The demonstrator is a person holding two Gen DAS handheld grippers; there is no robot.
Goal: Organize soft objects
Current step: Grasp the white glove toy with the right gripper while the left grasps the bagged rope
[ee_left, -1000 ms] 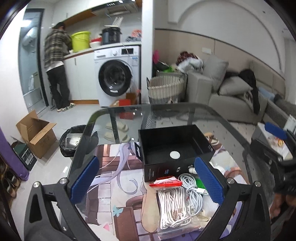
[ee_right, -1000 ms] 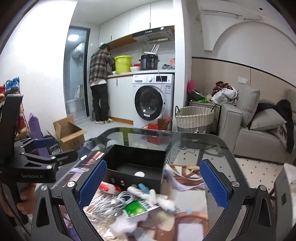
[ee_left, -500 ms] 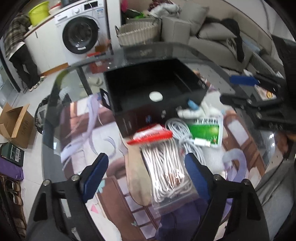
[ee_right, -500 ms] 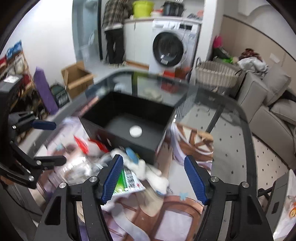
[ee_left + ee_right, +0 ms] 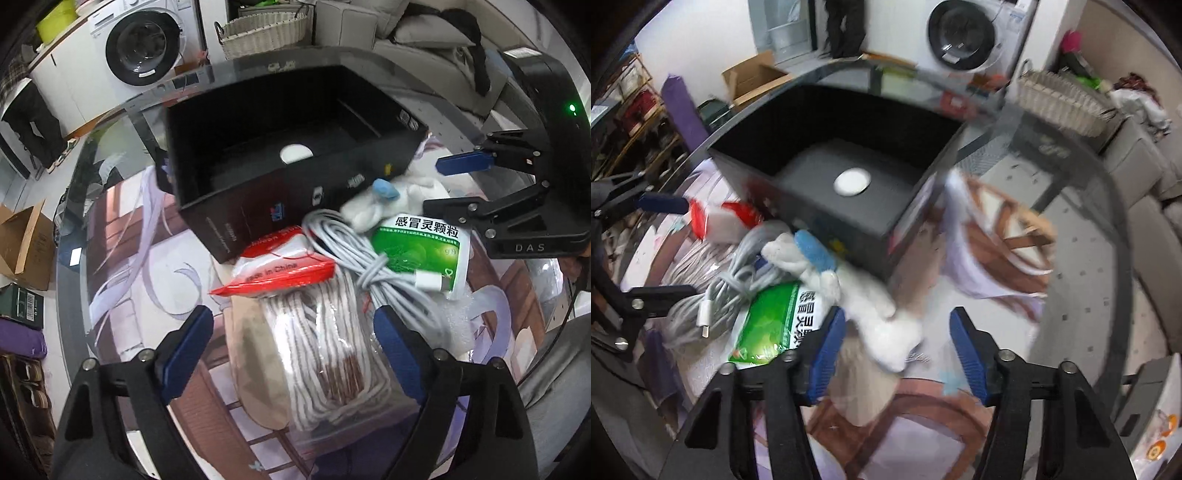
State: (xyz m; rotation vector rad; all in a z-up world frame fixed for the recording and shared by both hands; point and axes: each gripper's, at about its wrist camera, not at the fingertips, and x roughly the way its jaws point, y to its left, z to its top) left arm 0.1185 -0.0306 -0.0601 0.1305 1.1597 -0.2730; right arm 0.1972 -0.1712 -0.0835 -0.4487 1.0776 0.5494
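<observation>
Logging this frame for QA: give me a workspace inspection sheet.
Surface: glass table over a printed mat.
Job's things: white plush toy beside the open black box; bagged white rope in front of the box.
Clutter: green sachet, partly under the cable.
Grippers: left gripper open over the rope; right gripper open at the plush; neither holds anything.
Cables: grey USB cable, coiled.
Surroundings: washing machine, wicker basket, cardboard box.

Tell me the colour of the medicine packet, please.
The packet is green and white, clearest in the left wrist view.
</observation>
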